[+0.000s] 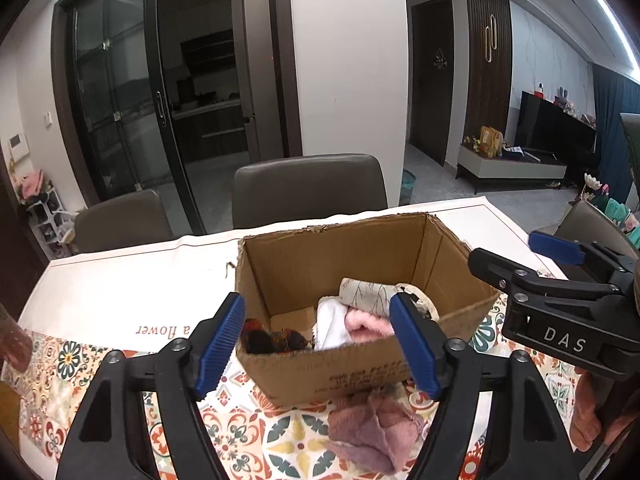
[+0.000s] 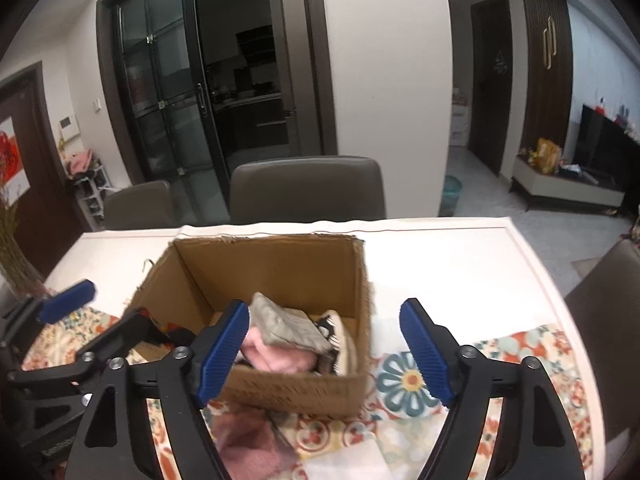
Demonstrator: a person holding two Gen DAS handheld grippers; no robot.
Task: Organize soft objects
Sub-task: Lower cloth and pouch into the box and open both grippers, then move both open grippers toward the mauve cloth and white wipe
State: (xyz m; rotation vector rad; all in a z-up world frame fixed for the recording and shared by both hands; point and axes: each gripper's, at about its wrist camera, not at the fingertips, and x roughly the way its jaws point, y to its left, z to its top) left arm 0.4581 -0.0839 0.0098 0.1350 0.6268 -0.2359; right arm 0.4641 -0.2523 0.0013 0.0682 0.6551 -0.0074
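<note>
An open cardboard box (image 1: 320,264) (image 2: 272,264) stands on the table. It holds a grey patterned cloth (image 1: 368,294) (image 2: 288,324), a white cloth (image 1: 332,320), a pink fluffy piece (image 1: 368,326) (image 2: 280,356) and a dark multicoloured item (image 1: 272,338). A mauve-pink towel (image 1: 372,428) (image 2: 248,440) lies crumpled on the tablecloth in front of the box. My left gripper (image 1: 317,302) (image 2: 102,304) is open above the box's near edge, with nothing between its pads. My right gripper (image 2: 324,305) (image 1: 516,254) is open at the box's right side, also holding nothing.
A patterned tablecloth (image 2: 408,380) covers the near part of the white table (image 2: 460,264). Two grey chairs (image 1: 308,188) (image 1: 120,220) stand behind the far edge, and another (image 2: 612,288) stands at the right. A hand (image 1: 588,412) holds the right gripper. Dried stems (image 2: 12,248) stand far left.
</note>
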